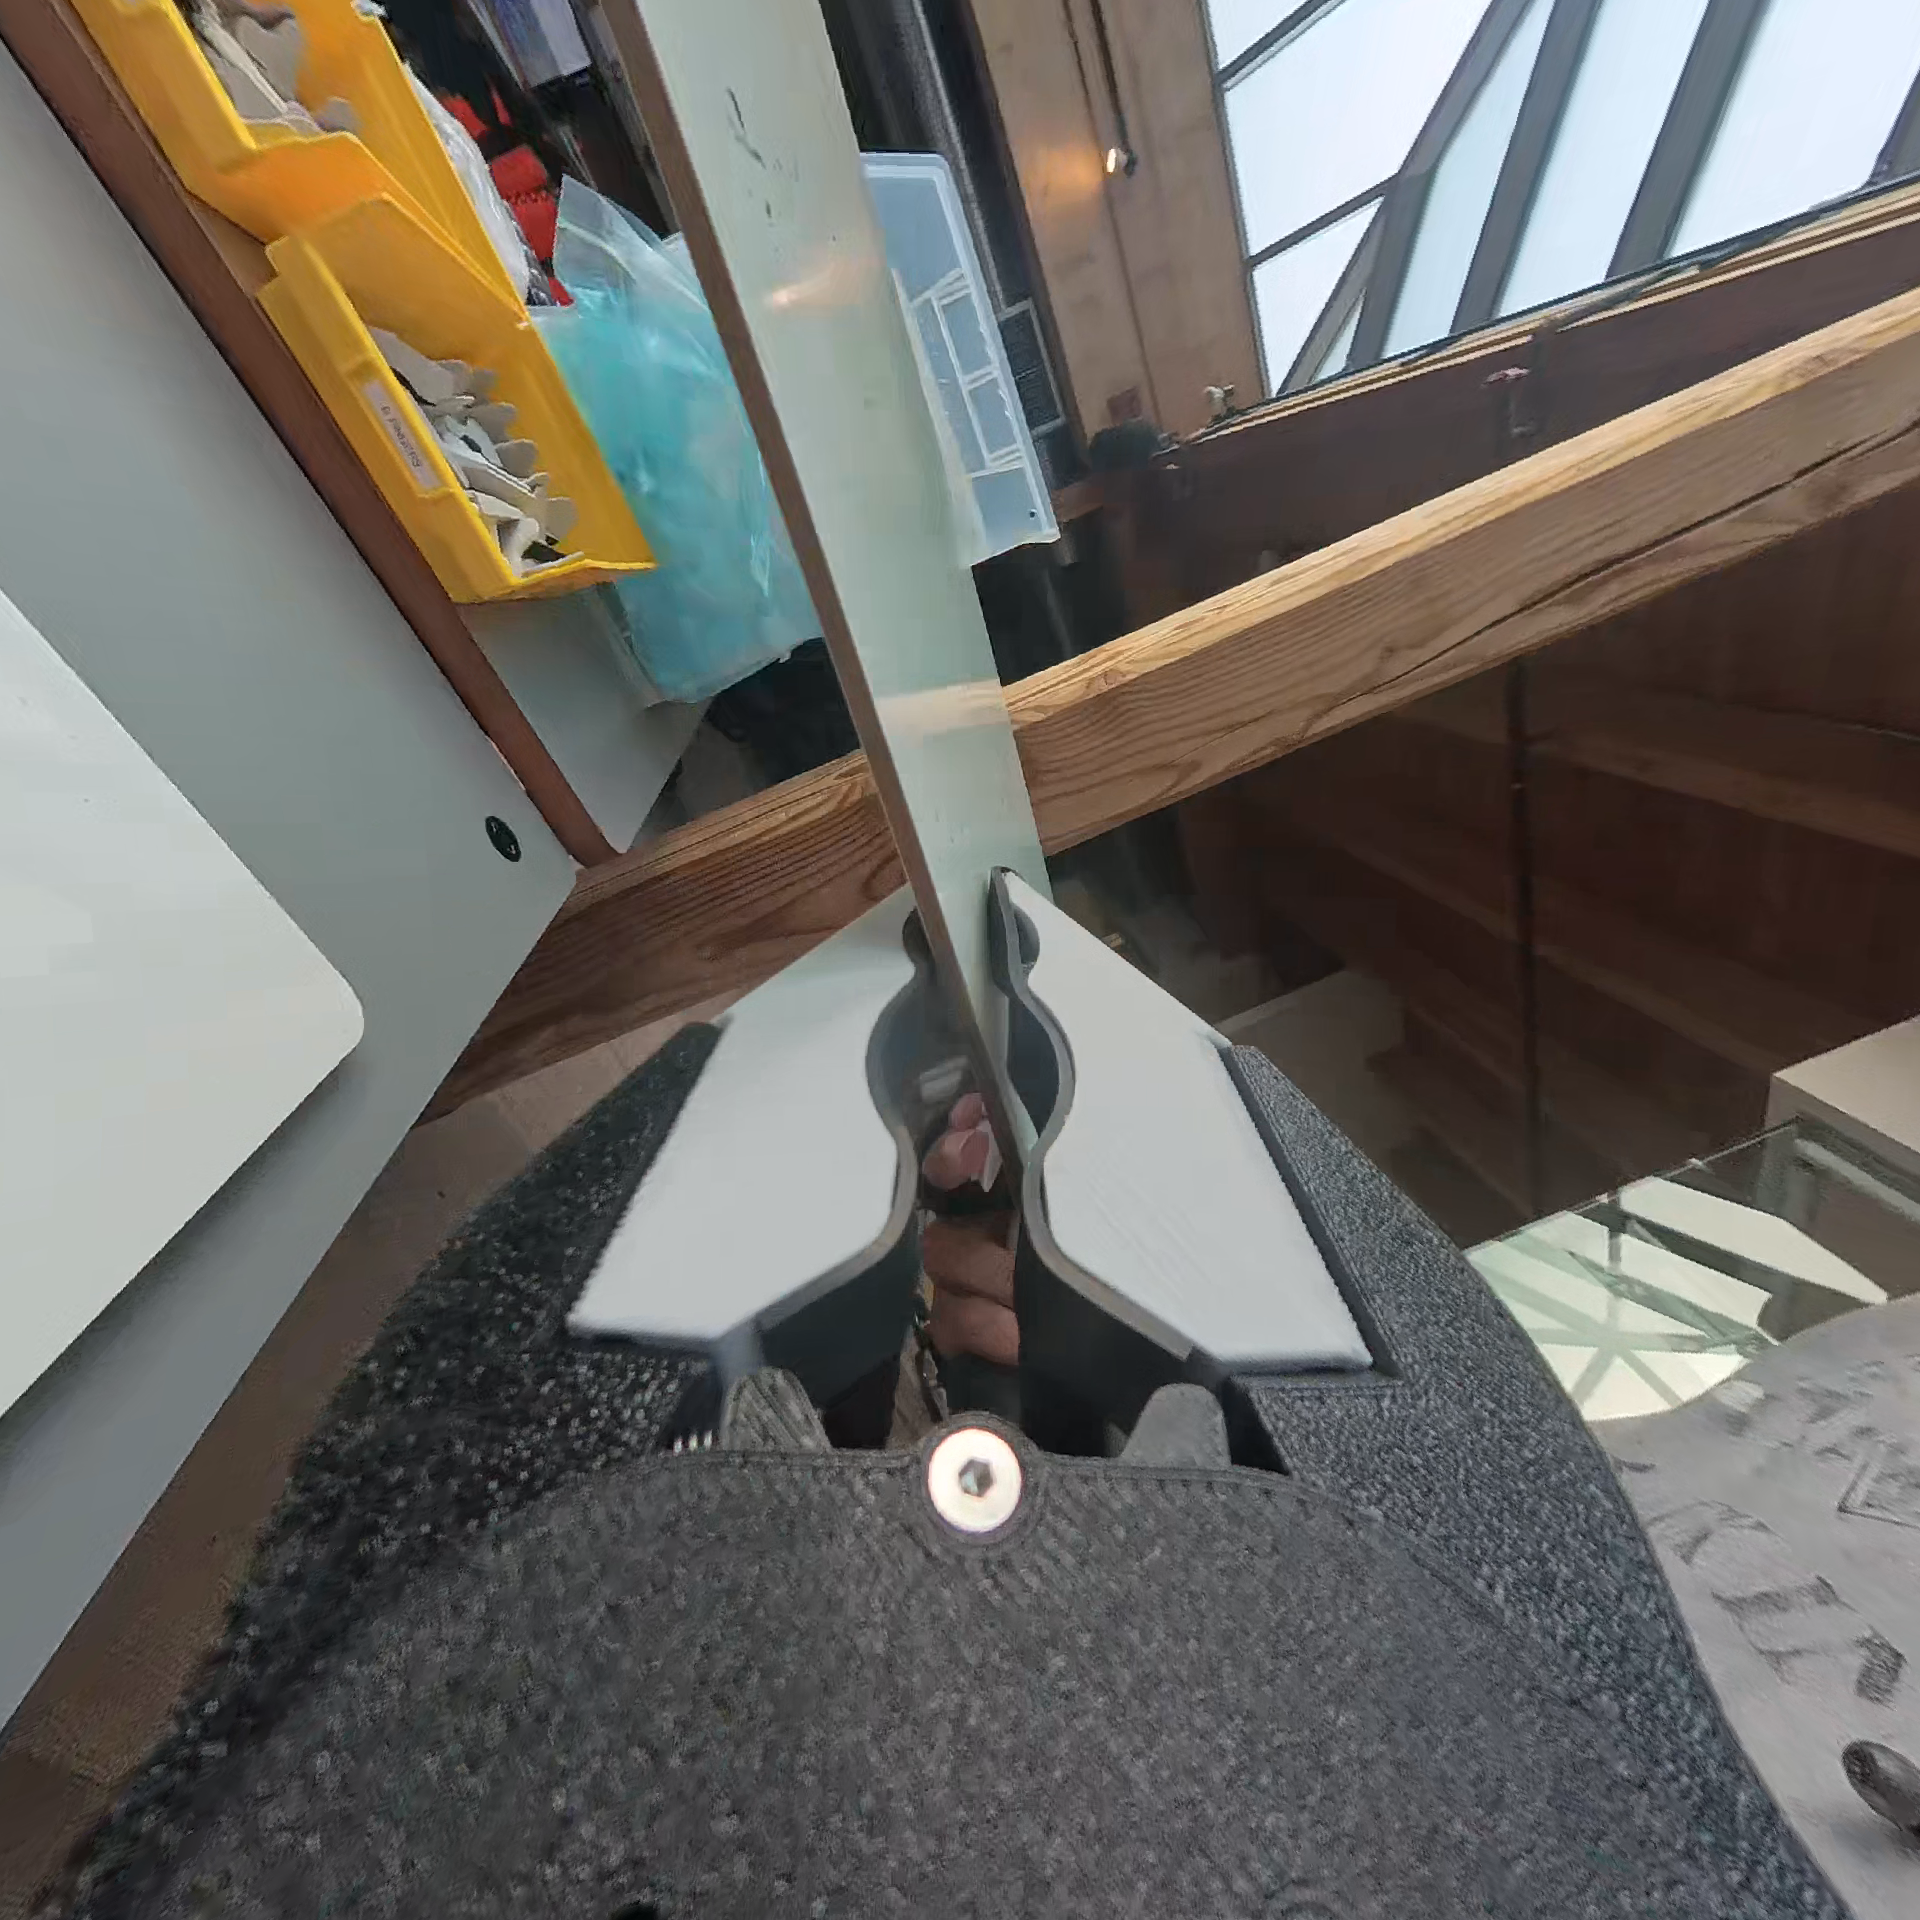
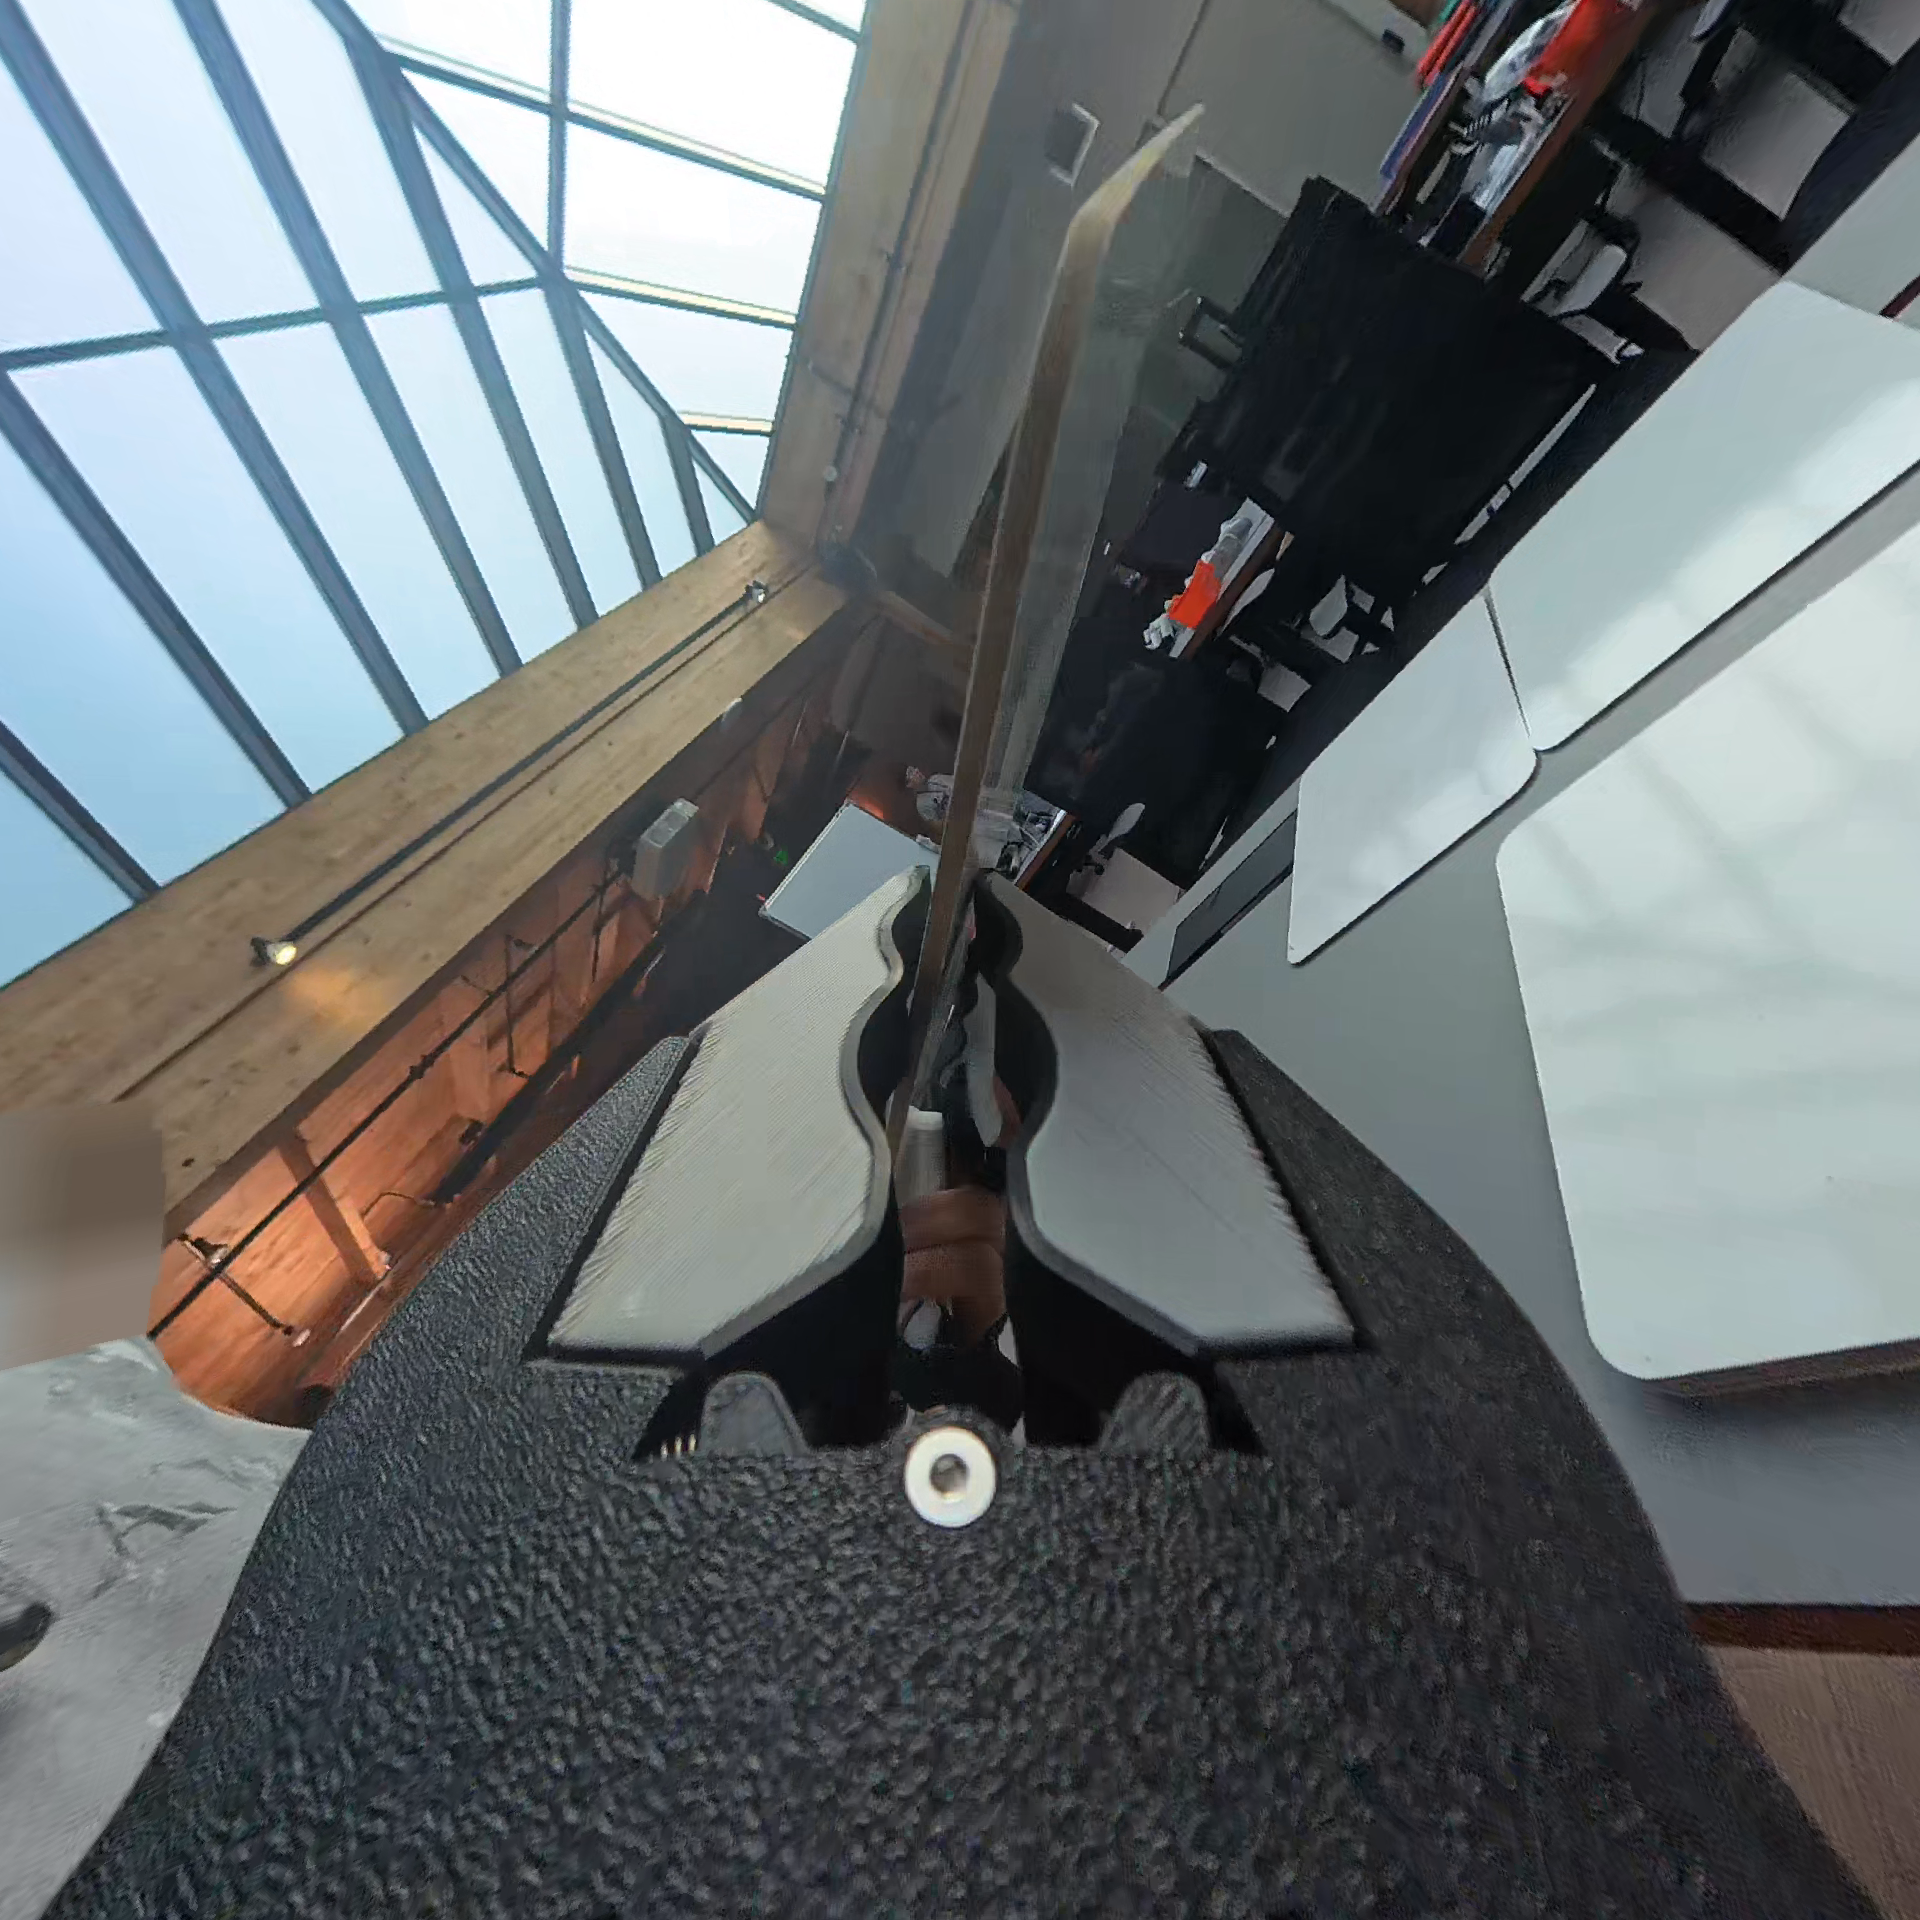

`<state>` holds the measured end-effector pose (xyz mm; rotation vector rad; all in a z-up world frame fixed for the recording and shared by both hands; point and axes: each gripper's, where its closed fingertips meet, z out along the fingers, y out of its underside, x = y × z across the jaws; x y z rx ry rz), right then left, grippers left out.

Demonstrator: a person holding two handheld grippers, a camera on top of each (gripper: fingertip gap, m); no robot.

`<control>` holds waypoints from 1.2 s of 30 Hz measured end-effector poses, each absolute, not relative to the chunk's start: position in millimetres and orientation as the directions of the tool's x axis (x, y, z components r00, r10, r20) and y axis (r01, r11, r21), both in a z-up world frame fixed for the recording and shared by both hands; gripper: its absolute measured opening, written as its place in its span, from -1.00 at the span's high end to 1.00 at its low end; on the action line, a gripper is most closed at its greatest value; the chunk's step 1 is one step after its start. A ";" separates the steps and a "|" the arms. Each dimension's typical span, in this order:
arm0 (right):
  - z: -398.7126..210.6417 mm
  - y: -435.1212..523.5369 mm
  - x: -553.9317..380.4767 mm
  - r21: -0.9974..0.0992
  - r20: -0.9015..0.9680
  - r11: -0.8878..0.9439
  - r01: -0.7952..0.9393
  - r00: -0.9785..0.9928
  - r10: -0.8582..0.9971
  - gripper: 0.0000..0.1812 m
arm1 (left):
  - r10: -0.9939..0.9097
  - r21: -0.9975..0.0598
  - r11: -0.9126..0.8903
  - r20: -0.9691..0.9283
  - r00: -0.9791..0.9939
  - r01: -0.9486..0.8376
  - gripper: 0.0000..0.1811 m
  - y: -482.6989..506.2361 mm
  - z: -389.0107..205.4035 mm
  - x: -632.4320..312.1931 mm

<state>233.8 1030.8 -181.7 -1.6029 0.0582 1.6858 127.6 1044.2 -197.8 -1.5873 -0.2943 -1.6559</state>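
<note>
My left gripper [image 1: 961,914] is shut on the lower end of a thin flat panel [image 1: 831,364] with a pale glossy face and a brown edge. The panel is seen nearly edge-on and runs up out of the top of the left wrist view. A person's fingers [image 1: 961,1153] show in the gap behind the jaws. My right gripper [image 2: 951,888] is likewise shut on a thin panel [image 2: 1039,520], brown-edged with a grey reflective face, rising up and slightly right. I cannot tell whether both grippers hold the same panel. Neither gripper shows in the other's view.
Left wrist view: yellow bins [image 1: 416,343] of pale cut-outs, a teal plastic bag [image 1: 675,468], a wooden beam [image 1: 1455,582], skylight glass [image 1: 1558,156], a white board [image 1: 135,987]. Right wrist view: white rounded boards [image 2: 1714,935], a wooden beam [image 2: 520,779], dark shelving [image 2: 1403,416], a skylight [image 2: 312,312].
</note>
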 end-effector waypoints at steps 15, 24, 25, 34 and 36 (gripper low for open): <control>-185.0 1186.7 200.3 -0.653 -0.678 -0.736 0.180 0.295 0.673 0.38 | -0.364 -0.342 -0.740 0.928 0.083 0.580 0.97 1093.3 -199.2 75.0; -274.9 1224.8 192.6 -0.463 -0.750 -0.765 0.447 0.263 0.607 0.78 | -0.042 -0.394 -0.702 0.855 0.517 0.593 0.63 1117.6 -305.6 92.2; -283.2 1227.7 193.9 -0.450 -0.755 -0.755 0.477 0.249 0.607 0.79 | 0.001 -0.407 -0.713 0.814 0.581 0.571 0.55 1119.5 -316.0 94.6; -367.9 1253.7 214.3 -0.300 -0.741 -0.712 0.635 0.315 0.593 0.68 | 0.272 -0.291 -0.813 0.577 0.770 0.505 0.29 1128.3 -387.4 126.8; -391.6 1251.4 219.7 -0.283 -0.681 -0.682 0.675 0.359 0.638 0.59 | 0.291 -0.267 -0.827 0.548 0.784 0.494 0.29 1128.7 -402.4 128.4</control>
